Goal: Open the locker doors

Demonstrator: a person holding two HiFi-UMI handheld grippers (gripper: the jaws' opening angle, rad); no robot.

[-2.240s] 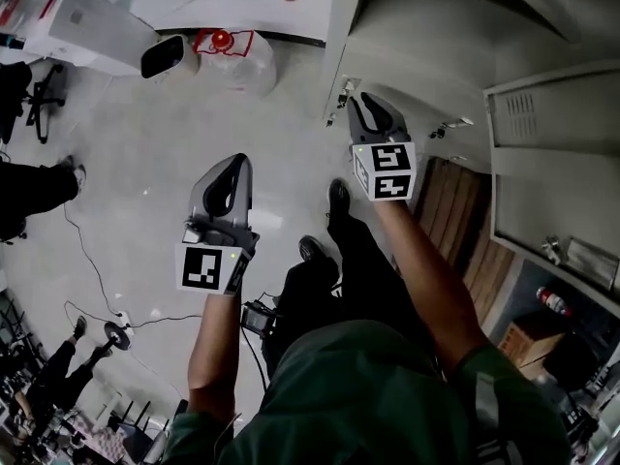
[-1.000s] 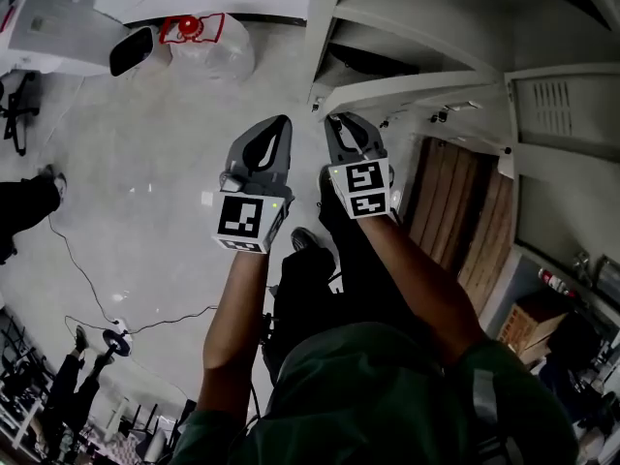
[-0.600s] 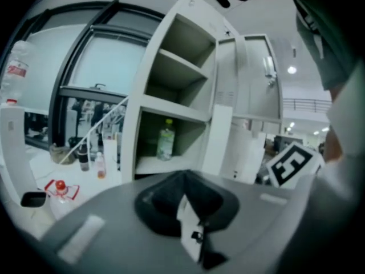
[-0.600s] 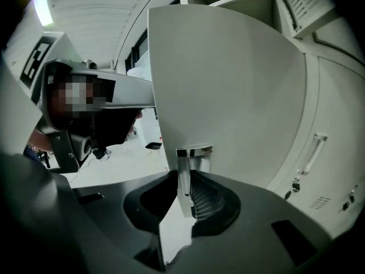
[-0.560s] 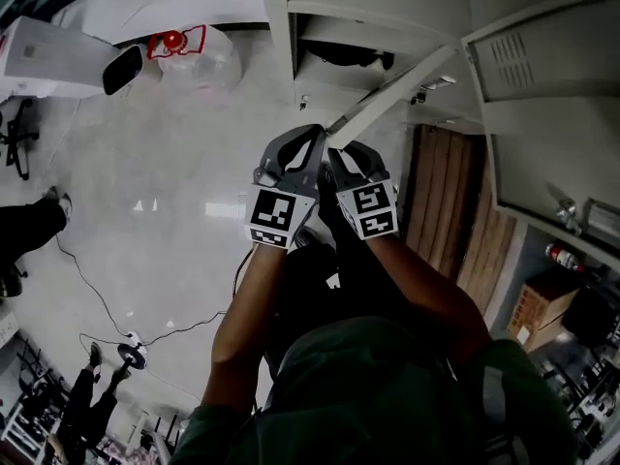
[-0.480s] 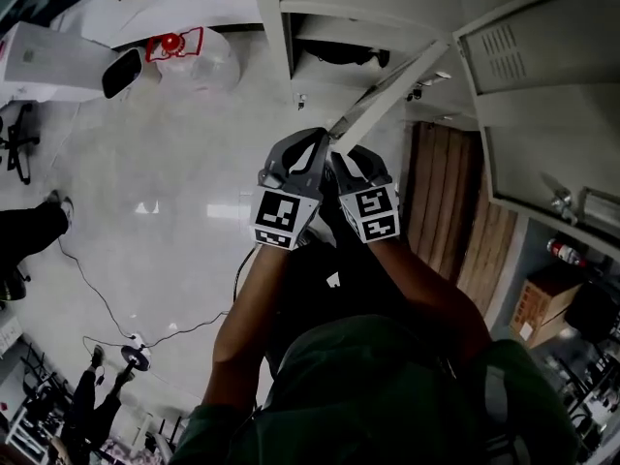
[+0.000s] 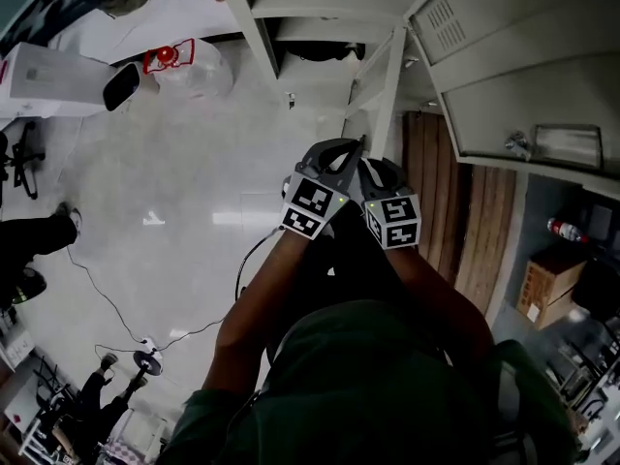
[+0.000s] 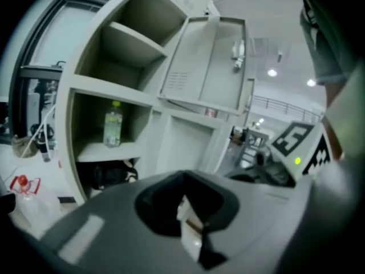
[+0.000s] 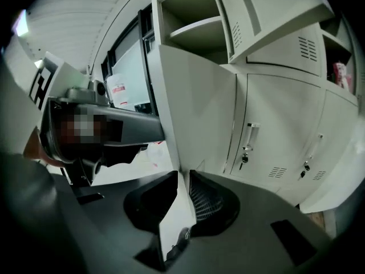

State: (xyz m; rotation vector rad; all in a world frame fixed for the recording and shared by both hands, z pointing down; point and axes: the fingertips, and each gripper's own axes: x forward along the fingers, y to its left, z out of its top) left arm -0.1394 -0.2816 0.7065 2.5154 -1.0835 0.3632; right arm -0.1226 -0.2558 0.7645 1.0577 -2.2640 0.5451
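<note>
R gripper (image 9: 183, 177): clenched on free edge of lower door (image 9: 197, 113). L gripper (image 8: 183, 176): jaws together, nothing between them, just beside R gripper at that edge. Lower door stood swung out from locker (image 8: 73, 96). Upper door (image 8: 208, 61) was open too. Farther in: bottle (image 8: 113, 124) upright on a shelf, dark bag (image 8: 111, 174) in compartment below.

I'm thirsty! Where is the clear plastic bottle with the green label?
In the left gripper view, the clear plastic bottle stands upright at the left, on a shelf of the open pale grey locker, above a dark bag.
</note>
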